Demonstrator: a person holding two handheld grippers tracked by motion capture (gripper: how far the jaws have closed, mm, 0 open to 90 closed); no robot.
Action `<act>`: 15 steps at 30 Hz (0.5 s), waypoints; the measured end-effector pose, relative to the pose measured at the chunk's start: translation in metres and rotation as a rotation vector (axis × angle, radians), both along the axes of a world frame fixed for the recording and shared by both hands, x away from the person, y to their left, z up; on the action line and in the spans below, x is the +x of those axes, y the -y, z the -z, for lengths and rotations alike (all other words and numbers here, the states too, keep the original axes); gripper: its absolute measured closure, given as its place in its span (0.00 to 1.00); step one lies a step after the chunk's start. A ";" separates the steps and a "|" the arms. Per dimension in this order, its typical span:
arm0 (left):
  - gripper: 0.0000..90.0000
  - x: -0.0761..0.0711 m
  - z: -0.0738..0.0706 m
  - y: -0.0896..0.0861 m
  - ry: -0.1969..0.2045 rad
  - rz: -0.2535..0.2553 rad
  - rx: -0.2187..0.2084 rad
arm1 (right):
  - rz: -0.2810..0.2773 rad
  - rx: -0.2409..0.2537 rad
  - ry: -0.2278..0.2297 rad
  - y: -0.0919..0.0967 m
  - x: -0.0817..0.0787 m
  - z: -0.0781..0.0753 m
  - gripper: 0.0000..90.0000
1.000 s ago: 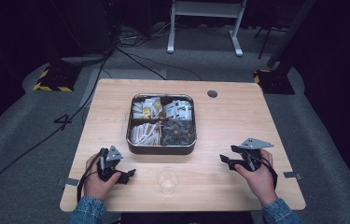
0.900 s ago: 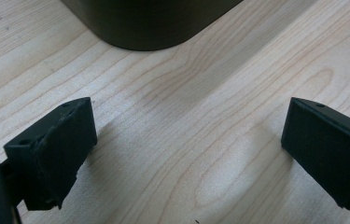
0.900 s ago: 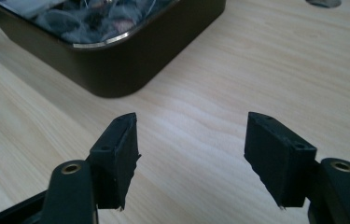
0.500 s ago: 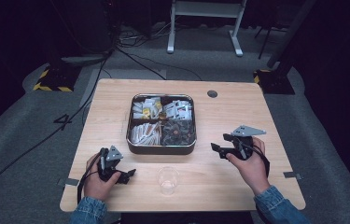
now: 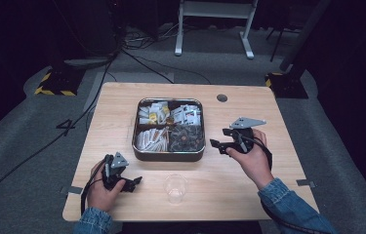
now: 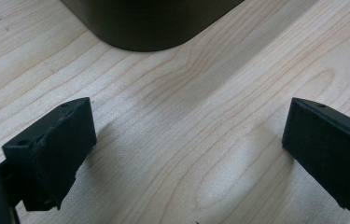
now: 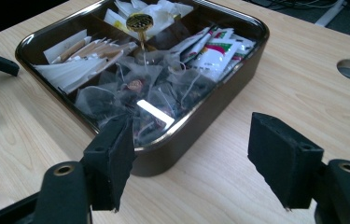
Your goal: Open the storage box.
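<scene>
- The metal tin (image 5: pixel 169 152) sits in the centre of the high view, on the pale wooden worktop (image 5: pixel 122 100). It is rectangular with rounded corners and split into compartments.
- In the right gripper view the tin's near compartment holds dark mesh tea bags (image 7: pixel 130 93) with strings. Paper sachets (image 7: pixel 77 60) lie in the compartment to the left, and printed packets (image 7: pixel 212 46) in the one at upper right.
- The right hand-held gripper (image 5: pixel 221 141) is just right of the tin in the high view, held off the worktop with its jaws pointing at the tin's right wall. Its jaws have just been opening and now stand wide apart with nothing between them. In its own view they frame the tin's near corner.
- The left hand-held gripper (image 5: pixel 134 182) is at the lower left of the high view, low over the worktop, below the tin's lower left corner. Its jaws are spread wide and empty, with bare wood between them in its own view, and the tin's dark wall (image 6: pixel 154 23) at top centre.
- A clear plastic cup (image 5: pixel 176 187) stands upright near the bottom edge of the worktop, between the two hands and just right of the left hand-held gripper.
- A round hole (image 5: pixel 222 97) is set in the worktop above and to the right of the tin.
</scene>
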State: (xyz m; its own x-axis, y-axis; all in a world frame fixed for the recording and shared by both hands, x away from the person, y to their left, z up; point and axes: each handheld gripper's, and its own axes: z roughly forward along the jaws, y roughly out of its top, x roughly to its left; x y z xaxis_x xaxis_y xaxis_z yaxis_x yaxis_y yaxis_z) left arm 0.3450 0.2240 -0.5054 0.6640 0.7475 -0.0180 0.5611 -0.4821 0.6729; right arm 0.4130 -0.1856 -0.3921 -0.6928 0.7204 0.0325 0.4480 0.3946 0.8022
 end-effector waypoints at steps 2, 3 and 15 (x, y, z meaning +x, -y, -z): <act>0.04 0.000 0.000 0.000 0.000 0.000 0.001 | -0.003 0.006 -0.001 -0.005 0.004 -0.002 0.35; 0.04 0.000 0.000 0.000 0.000 0.000 0.001 | -0.005 0.007 0.002 -0.008 0.006 -0.003 0.35; 0.04 0.000 0.000 0.000 0.000 0.000 0.000 | -0.041 -0.001 0.021 -0.041 0.028 -0.014 0.37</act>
State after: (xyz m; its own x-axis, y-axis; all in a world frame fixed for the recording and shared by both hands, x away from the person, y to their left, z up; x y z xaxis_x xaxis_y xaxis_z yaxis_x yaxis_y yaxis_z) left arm 0.3450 0.2240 -0.5054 0.6643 0.7473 -0.0178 0.5609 -0.4826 0.6727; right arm 0.4413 -0.1448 -0.3780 -0.7225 0.6912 0.0175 0.4148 0.4130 0.8108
